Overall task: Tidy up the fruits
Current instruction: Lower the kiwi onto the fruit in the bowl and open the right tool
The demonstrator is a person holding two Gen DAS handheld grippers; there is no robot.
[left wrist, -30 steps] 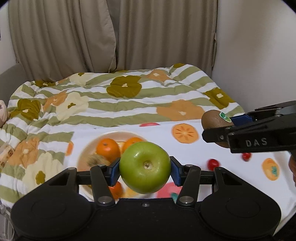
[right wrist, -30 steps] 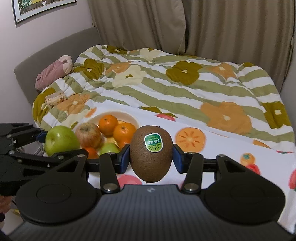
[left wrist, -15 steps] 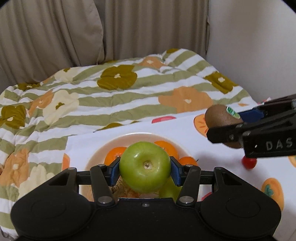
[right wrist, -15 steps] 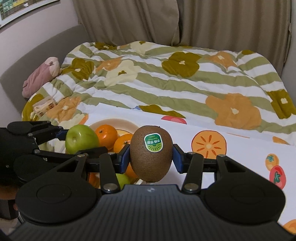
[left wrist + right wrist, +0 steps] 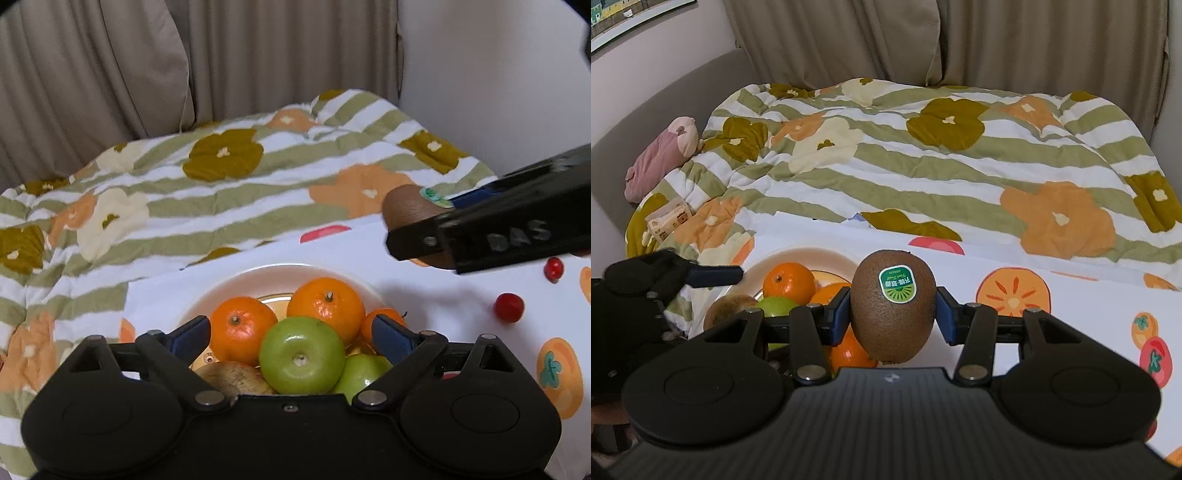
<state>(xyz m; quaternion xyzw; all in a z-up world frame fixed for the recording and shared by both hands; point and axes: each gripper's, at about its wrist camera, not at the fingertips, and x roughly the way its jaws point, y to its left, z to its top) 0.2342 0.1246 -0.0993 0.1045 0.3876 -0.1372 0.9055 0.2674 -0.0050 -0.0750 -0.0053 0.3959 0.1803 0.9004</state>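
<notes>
My left gripper (image 5: 291, 330) is open over the white fruit bowl (image 5: 236, 284). A green apple (image 5: 302, 355) lies between its spread fingers, resting on the pile with oranges (image 5: 325, 304), a second green apple (image 5: 364, 373) and a brown kiwi (image 5: 236, 376). My right gripper (image 5: 892, 310) is shut on a kiwi with a green sticker (image 5: 892, 308), held above the table just right of the bowl (image 5: 798, 256). That kiwi also shows in the left wrist view (image 5: 412, 205).
The table has a white cloth printed with fruit (image 5: 1014, 295). Behind it is a bed with a green-striped floral quilt (image 5: 923, 162), a pink soft toy (image 5: 661, 157) and a small packet (image 5: 668, 218). Curtains and a wall stand behind.
My left gripper has come down over the bowl and opened, letting the green apple go onto the pile. My right gripper has moved closer to the bowl, still holding the kiwi.
</notes>
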